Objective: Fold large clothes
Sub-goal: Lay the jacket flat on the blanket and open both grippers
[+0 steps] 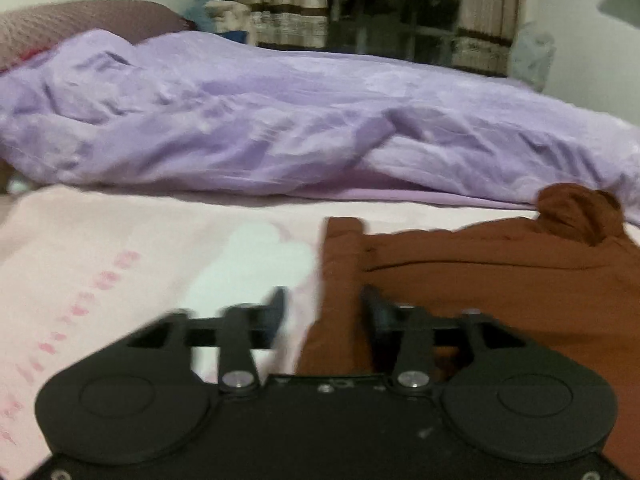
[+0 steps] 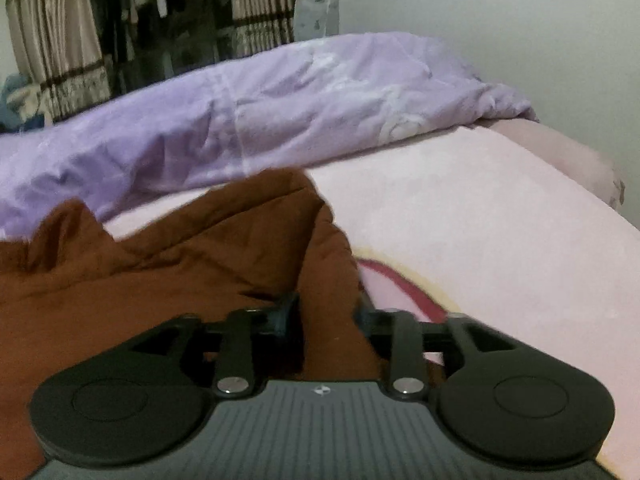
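A: Where does the brown garment [image 1: 500,280] lie against the left hand-held gripper [image 1: 324,312]?

B: It lies on the bed [image 1: 120,260], on the pink sheet, and its left edge runs up between the two fingers. The jaws stand apart. The right finger [image 1: 374,312] sits over the cloth and the left finger is over bare sheet. Neither pad is seen pressing on the fabric.

A: And the right hand-held gripper [image 2: 326,312]?

B: Its jaws stand apart too. The garment's [image 2: 180,248] right edge passes through the gap, with a strip of brown cloth between the fingers. The pads do not appear to clamp it, though blur makes contact hard to judge.

A: How does the garment look?

B: Rust brown, plain, spread fairly flat with soft creases. A bunched, raised lump sits at its far corner, just beside the purple duvet [image 1: 260,120], which lies heaped across the far side of the bed.

A: Anything unclear?

B: Both views are blurred. The garment's near part is hidden under the gripper bodies, and each view cuts it off at the frame's edge, so its full shape cannot be told.
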### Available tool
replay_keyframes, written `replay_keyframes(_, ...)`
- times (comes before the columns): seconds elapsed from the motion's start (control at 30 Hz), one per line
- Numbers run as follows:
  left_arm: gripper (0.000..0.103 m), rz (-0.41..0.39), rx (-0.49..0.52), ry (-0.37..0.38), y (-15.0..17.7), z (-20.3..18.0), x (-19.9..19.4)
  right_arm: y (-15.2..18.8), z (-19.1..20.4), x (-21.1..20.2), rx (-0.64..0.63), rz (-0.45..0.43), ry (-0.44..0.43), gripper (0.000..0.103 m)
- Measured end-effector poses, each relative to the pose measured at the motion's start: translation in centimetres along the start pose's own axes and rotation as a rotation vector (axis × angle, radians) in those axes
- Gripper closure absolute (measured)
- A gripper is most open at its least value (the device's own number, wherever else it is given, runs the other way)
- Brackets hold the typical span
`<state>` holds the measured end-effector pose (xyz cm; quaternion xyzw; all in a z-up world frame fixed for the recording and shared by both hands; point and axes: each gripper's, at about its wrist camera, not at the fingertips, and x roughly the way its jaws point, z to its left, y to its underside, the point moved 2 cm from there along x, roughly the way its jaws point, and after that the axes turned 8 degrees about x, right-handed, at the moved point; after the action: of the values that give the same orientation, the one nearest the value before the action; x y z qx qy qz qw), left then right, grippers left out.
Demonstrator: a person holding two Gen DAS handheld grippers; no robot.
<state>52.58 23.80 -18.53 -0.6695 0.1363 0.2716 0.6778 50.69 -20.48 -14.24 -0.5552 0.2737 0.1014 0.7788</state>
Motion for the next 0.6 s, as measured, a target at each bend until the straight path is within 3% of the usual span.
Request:
replay_keyframes(0.1,0.049,-0.051,-0.013,-0.026,-1.4,1.1,-3.0,-1.4,-0.9,-2.6,-0.001,-0.094,-0.060,0.025)
replay_keyframes(0.23,0.039,-0.139,0.040,-0.125,-3.4,0.4,-8.1,-3.9,-2.0,-6.8,0.086,-0.238,0.041,0.025)
replay_keyframes(0.3,0.038,-0.154,0.065,-0.133,-4.1,-0.7,-9.7,-4.6,-2.3,-9.4,0.140,-0.297,0.027,0.035)
replay_keyframes(0.33,0.038,-0.157,0.071,-0.124,-4.1,-1.4,-10.7,-4.6,-2.2,-10.6,0.151,-0.311,-0.003,0.050)
replay_keyframes(0.4,0.037,-0.164,0.081,-0.089,-3.6,-3.2,-12.7,-4.4,-1.2,-12.6,0.144,-0.305,-0.092,0.071)
replay_keyframes(0.5,0.035,-0.118,0.097,-0.008,-1.7,-6.8,-14.8,-2.0,2.5,-15.3,0.066,-0.220,-0.271,0.072)
replay_keyframes(0.6,0.035,-0.078,0.105,0.097,0.6,-9.8,-15.0,2.1,7.3,-16.1,-0.064,-0.119,-0.384,0.072)
